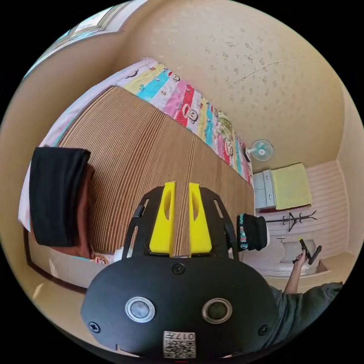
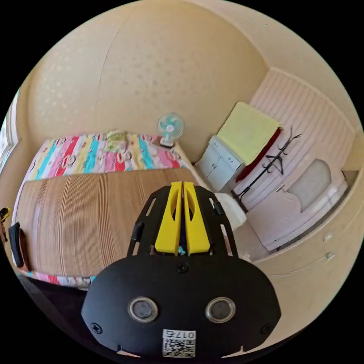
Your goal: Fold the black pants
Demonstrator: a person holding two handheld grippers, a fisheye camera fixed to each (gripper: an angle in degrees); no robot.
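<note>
Black pants (image 1: 57, 195) already folded into a compact block, stacked on a rust-brown garment (image 1: 88, 212) at the near corner of the ribbed brown mat (image 1: 151, 151), long axis along the mat's short edge, well off to one side of the left gripper (image 1: 181, 218), which hangs empty with yellow jaws a narrow slit apart. Right gripper (image 2: 182, 218) held higher and farther off, jaws nearly touching with nothing between them, the stack just a dark sliver at the mat's far edge (image 2: 15, 239), probably the same pants. Underneath, a bed with striped cartoon sheet (image 1: 182, 98); beyond it a small fan (image 2: 170, 127), white cabinet (image 2: 220, 163), beige walls.
</note>
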